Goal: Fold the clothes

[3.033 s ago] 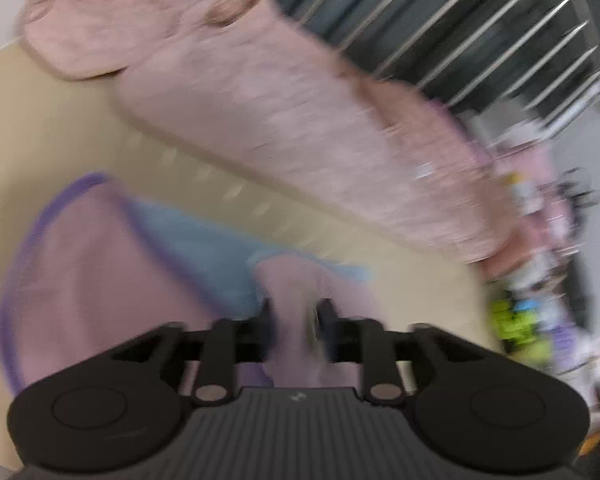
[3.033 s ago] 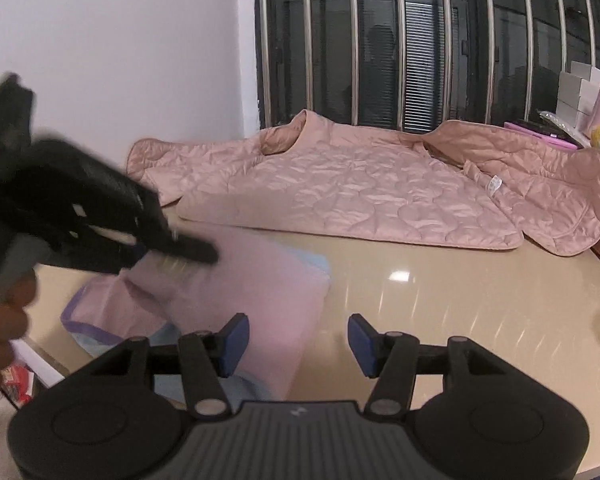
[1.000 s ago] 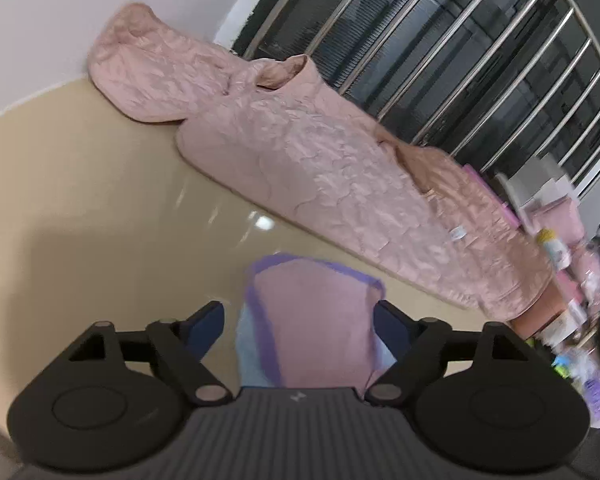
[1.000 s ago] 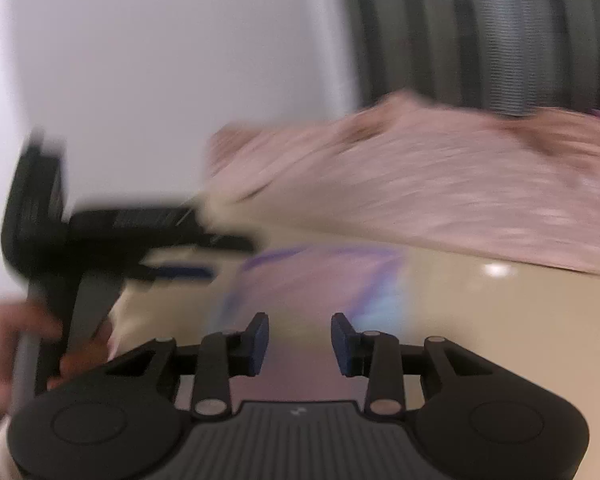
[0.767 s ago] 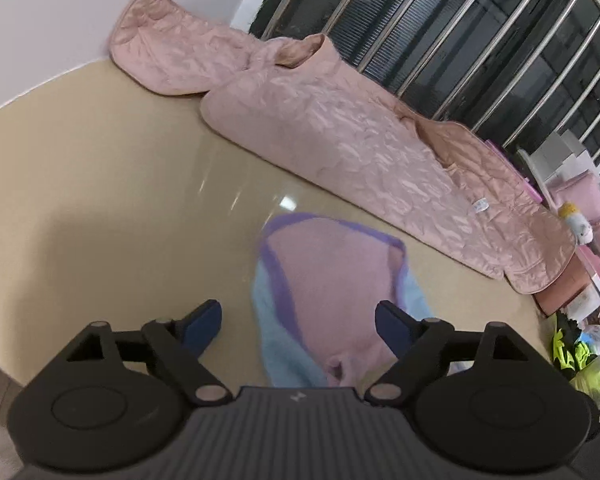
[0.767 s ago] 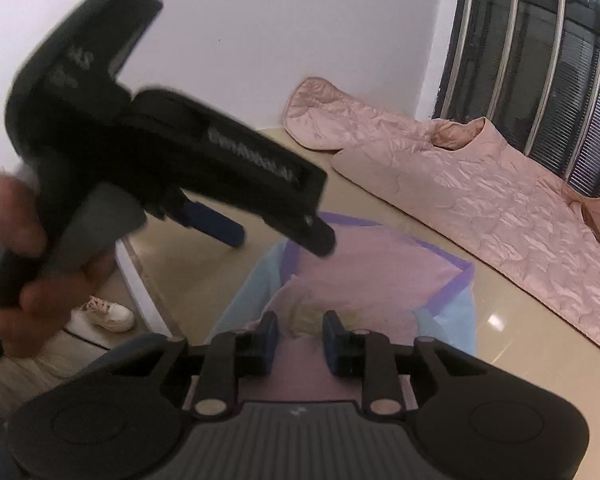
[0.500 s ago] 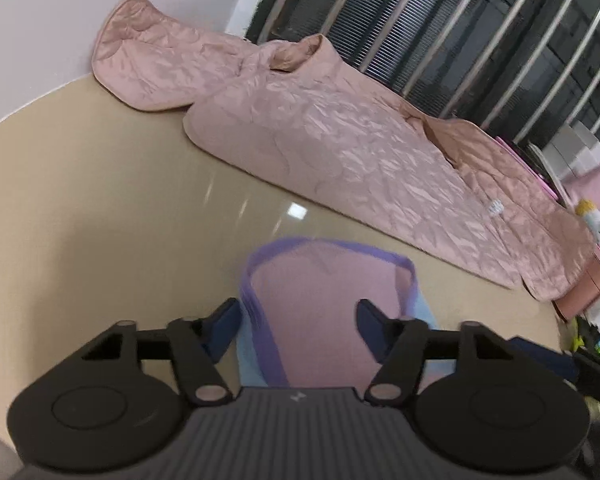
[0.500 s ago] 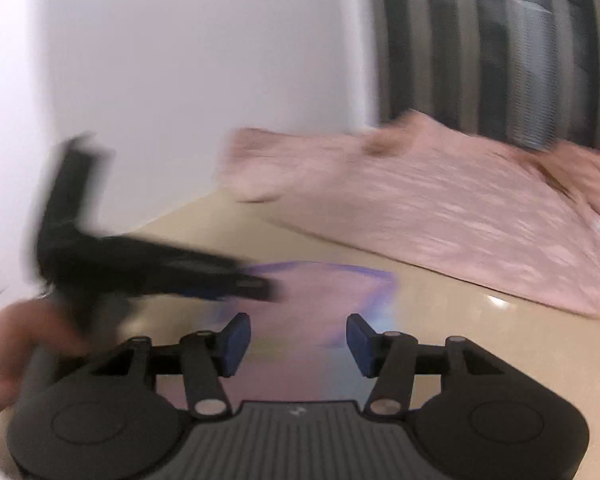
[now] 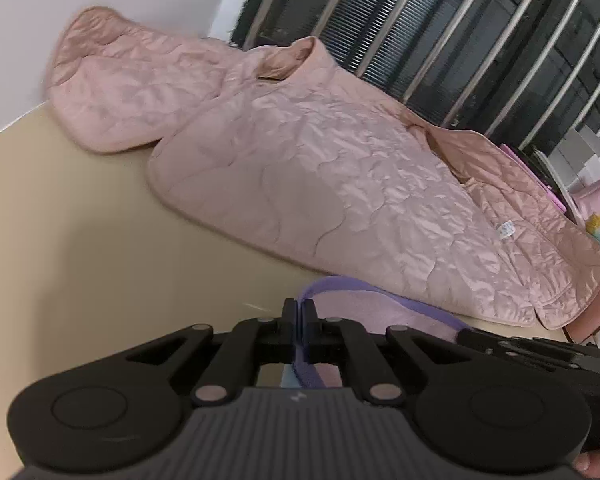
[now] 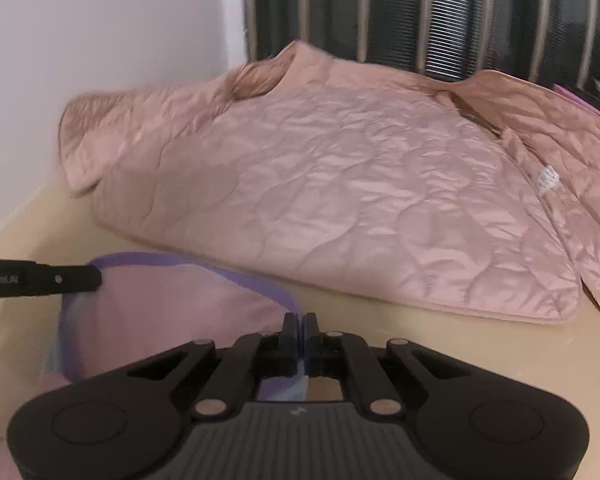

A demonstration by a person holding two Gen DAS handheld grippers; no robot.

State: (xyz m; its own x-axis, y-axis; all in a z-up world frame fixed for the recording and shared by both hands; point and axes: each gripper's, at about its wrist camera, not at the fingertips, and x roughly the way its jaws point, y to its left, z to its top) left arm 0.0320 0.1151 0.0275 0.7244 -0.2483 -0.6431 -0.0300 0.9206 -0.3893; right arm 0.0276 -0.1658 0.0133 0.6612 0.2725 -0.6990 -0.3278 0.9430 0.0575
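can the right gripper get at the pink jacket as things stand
Probably not right away. The right gripper is shut on the purple-edged cloth. The jacket lies beyond it on the table, nothing between, so it would have to let go first.

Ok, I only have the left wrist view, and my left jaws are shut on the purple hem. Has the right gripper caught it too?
Observer: Yes. The right wrist view shows the right gripper shut on the hem.
Operator: Where is that relative to mine?
Observer: The left gripper pinches the hem at its far left end. The pink cloth spans between the two grips.
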